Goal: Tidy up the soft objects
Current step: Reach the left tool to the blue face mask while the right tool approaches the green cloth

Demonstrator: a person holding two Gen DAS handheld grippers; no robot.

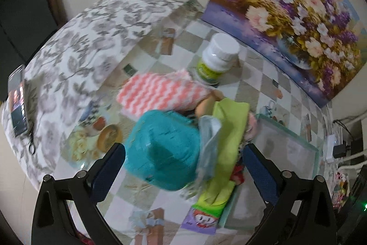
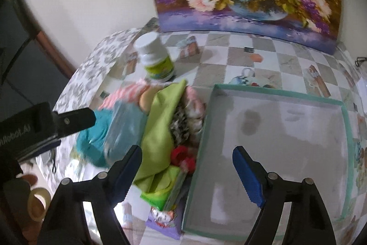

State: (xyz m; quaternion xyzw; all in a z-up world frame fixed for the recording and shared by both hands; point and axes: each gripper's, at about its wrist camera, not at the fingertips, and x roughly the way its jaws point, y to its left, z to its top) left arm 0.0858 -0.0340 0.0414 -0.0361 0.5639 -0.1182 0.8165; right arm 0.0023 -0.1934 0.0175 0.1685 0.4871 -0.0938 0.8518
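On the checkered table (image 2: 229, 59), my grey tray (image 2: 275, 141) sits bare, with the heap of soft cloths (image 1: 174, 130) piled just beside its left edge. I judge I should pinch one cloth only, the green one (image 2: 160, 130), and lift it clear. My right tongs (image 2: 187, 171) and left tongs (image 1: 183, 160) both gape, holding nothing.

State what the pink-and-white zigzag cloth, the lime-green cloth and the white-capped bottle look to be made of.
Pink-and-white zigzag cloth: seemingly fluffy microfibre or terry, with a fuzzy, matte pile.
Lime-green cloth: probably a thin, smooth woven or microfibre fabric; it lies in flat folds without visible nap.
White-capped bottle: likely plastic, with an opaque, slightly glossy white cap and neck and a printed green label.
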